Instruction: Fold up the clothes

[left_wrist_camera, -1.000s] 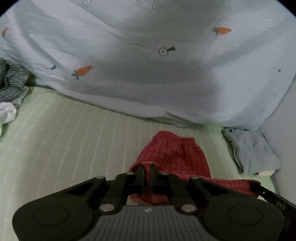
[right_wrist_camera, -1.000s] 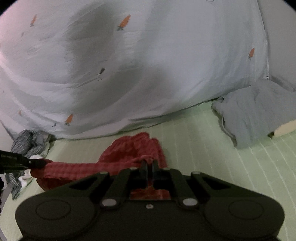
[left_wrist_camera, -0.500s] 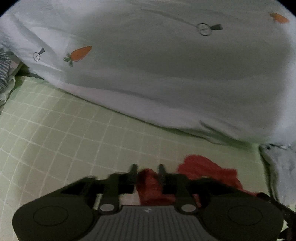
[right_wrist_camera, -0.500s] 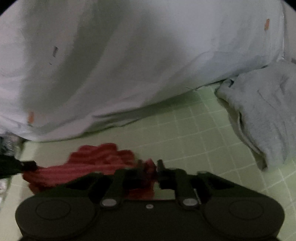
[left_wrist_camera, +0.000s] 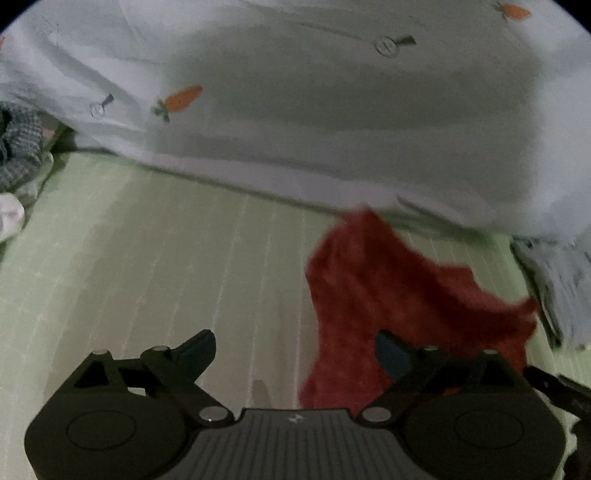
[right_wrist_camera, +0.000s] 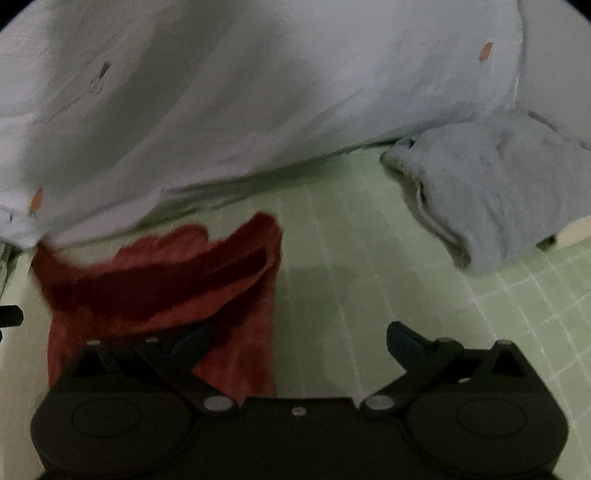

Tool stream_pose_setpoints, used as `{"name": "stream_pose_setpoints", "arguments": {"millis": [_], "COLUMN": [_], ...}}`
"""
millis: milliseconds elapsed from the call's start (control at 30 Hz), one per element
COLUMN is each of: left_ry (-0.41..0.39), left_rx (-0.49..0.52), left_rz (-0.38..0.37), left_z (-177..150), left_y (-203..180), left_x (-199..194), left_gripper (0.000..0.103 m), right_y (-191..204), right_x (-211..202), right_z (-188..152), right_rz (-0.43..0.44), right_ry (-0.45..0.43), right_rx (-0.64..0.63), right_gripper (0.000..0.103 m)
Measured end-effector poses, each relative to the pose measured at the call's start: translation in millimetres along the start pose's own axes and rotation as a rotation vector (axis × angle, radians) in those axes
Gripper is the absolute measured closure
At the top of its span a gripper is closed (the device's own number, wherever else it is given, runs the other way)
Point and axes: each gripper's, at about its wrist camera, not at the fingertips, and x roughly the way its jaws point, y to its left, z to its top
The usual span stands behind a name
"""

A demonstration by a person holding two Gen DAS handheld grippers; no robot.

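On the green sheet (left_wrist_camera: 166, 277) a red garment (left_wrist_camera: 388, 295) lies rumpled, apparently doubled over. Left gripper (left_wrist_camera: 295, 350) and right gripper (right_wrist_camera: 299, 339) gape wide, holding nothing. Risk: loose layers slipping apart.

A pale duvet printed with carrots (left_wrist_camera: 332, 110) heaps along the far edge of the green checked bedsheet (left_wrist_camera: 166, 258), a cream object (right_wrist_camera: 574, 230) peeking out at its right edge.

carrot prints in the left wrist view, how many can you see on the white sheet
2. One carrot print sits left of centre on the white sheet; another carrot print lies at the top right edge. Folds or the frame edge may hide more.
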Motion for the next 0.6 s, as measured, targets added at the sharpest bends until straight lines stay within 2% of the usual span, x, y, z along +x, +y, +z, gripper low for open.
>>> {"name": "stream_pose_setpoints", "arguments": {"millis": [133, 233, 467, 600], "left_ry": [0.061, 0.085, 0.078, 0.064], "left_rx": [0.027, 0.074, 0.166, 0.147], "left_rz": [-0.021, -0.03, -0.012, 0.07], "left_z": [-19, -20, 0, 25], "left_y": [-6, -18, -46, -47], "left_x": [2, 15, 57, 82], "left_gripper": [0.01, 0.01, 0.01, 0.01], "right_y": [10, 18, 27, 32], "right_x": [4, 11, 46, 72], "right_z": [-7, -5, 11, 32], "right_rz": [0.006, 0.013, 0.043, 0.074], "right_ry": [0.029, 0.035, 0.091, 0.095], "right_rx": [-0.061, -0.11, -0.224, -0.27], "right_gripper": [0.001, 0.001, 0.001, 0.001]}}
